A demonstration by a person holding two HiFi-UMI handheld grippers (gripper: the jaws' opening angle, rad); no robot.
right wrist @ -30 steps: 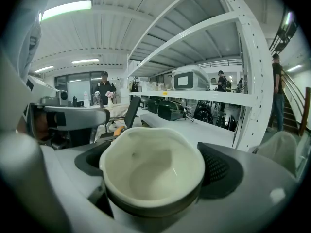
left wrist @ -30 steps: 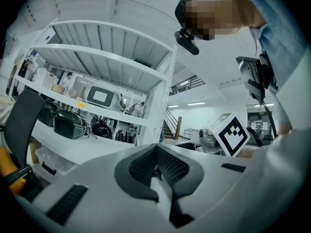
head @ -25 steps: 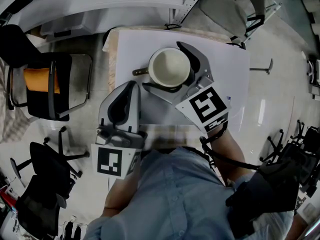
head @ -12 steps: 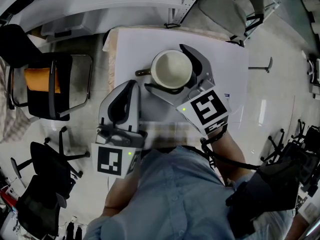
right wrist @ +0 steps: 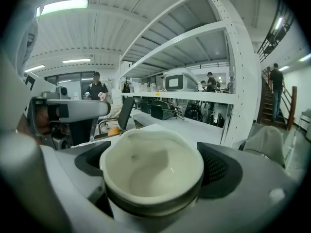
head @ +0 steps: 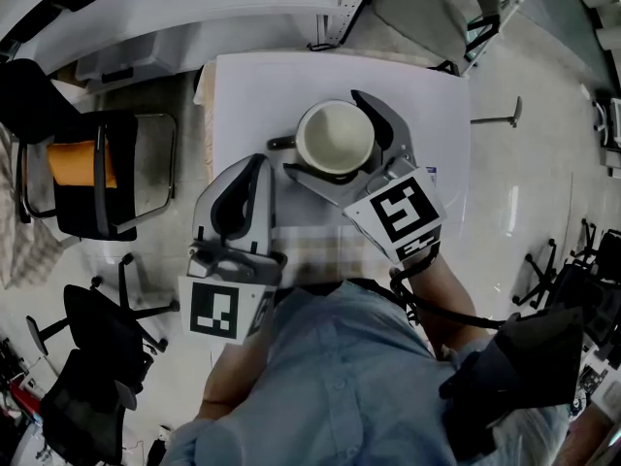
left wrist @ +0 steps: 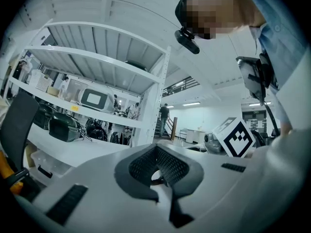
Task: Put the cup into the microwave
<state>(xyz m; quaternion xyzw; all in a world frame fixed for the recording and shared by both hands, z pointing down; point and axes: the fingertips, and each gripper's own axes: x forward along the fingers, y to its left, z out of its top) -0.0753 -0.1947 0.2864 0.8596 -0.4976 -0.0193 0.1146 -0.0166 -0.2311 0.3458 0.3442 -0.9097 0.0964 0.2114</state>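
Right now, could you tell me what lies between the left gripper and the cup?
Only bare white table: the head view shows nothing between the left gripper and the cup held in the right gripper.

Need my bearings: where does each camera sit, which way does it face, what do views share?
Head view: on the person's head, facing down at the white table; shows the left claw, the right claw round the cup, and the blue shirt.
Left claw view: on the left claw, facing along its shut, empty jaws toward the shelving; shirt at right.
Right claw view: on the right claw, facing along jaws clamped on the cup toward that shelving.
Shared: both claw views show the microwave on the shelf, and each other's claw.
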